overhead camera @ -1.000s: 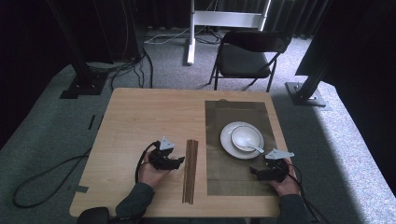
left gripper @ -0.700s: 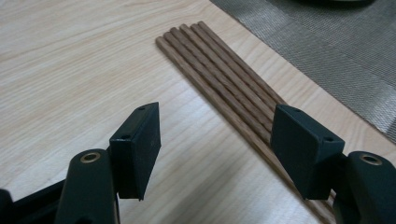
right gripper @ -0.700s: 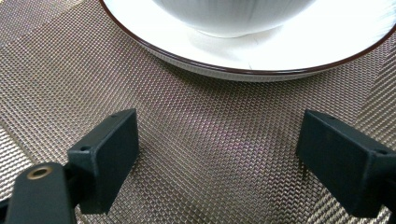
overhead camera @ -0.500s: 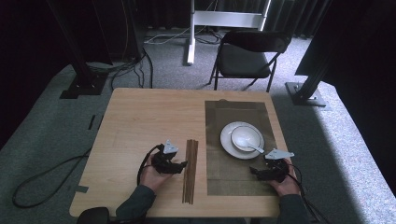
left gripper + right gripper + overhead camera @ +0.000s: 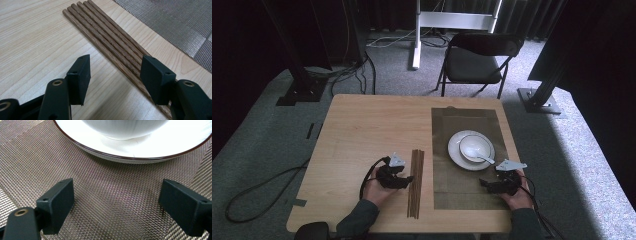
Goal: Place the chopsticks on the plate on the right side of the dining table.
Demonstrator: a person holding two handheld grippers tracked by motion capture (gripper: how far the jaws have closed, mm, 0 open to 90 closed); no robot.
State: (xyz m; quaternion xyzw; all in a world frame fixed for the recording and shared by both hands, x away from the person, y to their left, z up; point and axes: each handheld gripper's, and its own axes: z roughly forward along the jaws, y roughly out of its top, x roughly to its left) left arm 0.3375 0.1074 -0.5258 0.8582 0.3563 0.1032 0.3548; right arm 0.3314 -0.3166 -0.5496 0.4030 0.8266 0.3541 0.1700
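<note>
Left gripper view: left gripper (image 5: 113,75) jaws wide, just been closing round grainy round wooden chopsticks (image 5: 105,30), not gripping.

The chopsticks (image 5: 110,37) are dark brown with a streaked wood grain. The surface (image 5: 362,130) is pale, light-grained wood. The placemat (image 5: 105,195) is a fine woven grey-bronze mesh. The plate (image 5: 130,155) is white with a thin dark, perhaps brown, rim; the bowl (image 5: 476,148) is white. The fingers (image 5: 80,75) are matt black.
</note>
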